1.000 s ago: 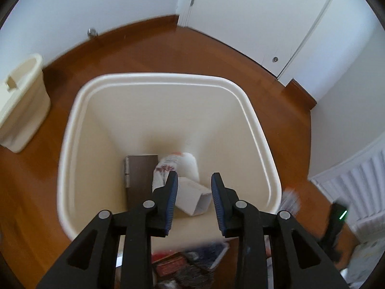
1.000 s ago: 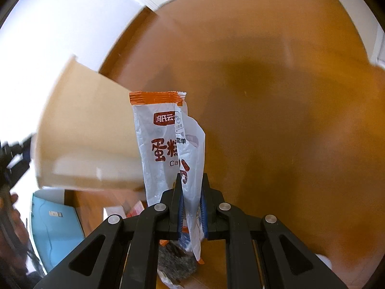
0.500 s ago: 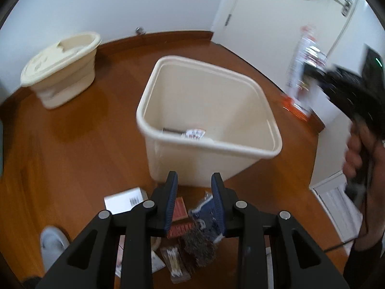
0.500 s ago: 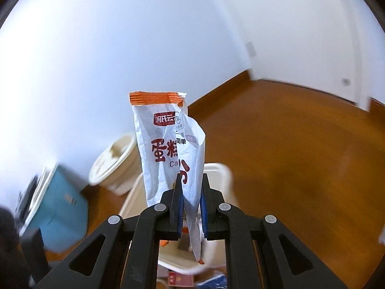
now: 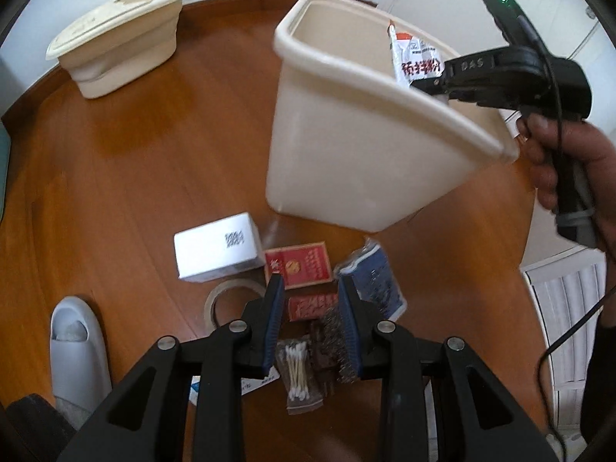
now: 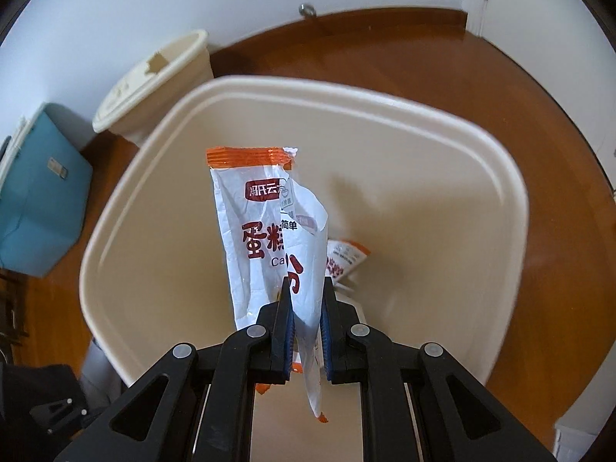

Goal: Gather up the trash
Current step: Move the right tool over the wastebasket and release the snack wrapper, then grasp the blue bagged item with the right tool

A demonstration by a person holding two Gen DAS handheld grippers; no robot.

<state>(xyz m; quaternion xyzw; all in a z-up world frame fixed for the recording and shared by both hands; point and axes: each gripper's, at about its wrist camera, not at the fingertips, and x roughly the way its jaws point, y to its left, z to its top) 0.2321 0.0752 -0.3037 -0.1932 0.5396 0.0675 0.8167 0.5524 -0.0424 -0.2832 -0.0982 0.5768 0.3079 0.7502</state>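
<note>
My right gripper (image 6: 306,288) is shut on a white and orange snack wrapper (image 6: 261,215) and hangs over the mouth of the cream bin (image 6: 154,161). Another wrapper (image 6: 344,260) lies at the bin's bottom. In the left wrist view the same wrapper (image 5: 414,61) sticks out of the right gripper (image 5: 423,77) above the bin (image 5: 346,146). My left gripper (image 5: 310,292) is open and empty over a litter pile on the floor: a white box (image 5: 215,248), a red box (image 5: 298,265), a blue packet (image 5: 375,281), a tape roll (image 5: 227,296) and a cotton swab bag (image 5: 296,369).
A lidded cream bin (image 5: 119,34) stands by the far wall, with a blue box (image 6: 38,192) to its left. A grey slipper (image 5: 77,346) lies left of the pile. A person's hand (image 5: 558,161) holds the right gripper's handle. White slats (image 5: 566,308) line the right side.
The left gripper drew back from over the bin and sank toward the litter pile. The right gripper swung round with the wrapper and now hangs over the bin.
</note>
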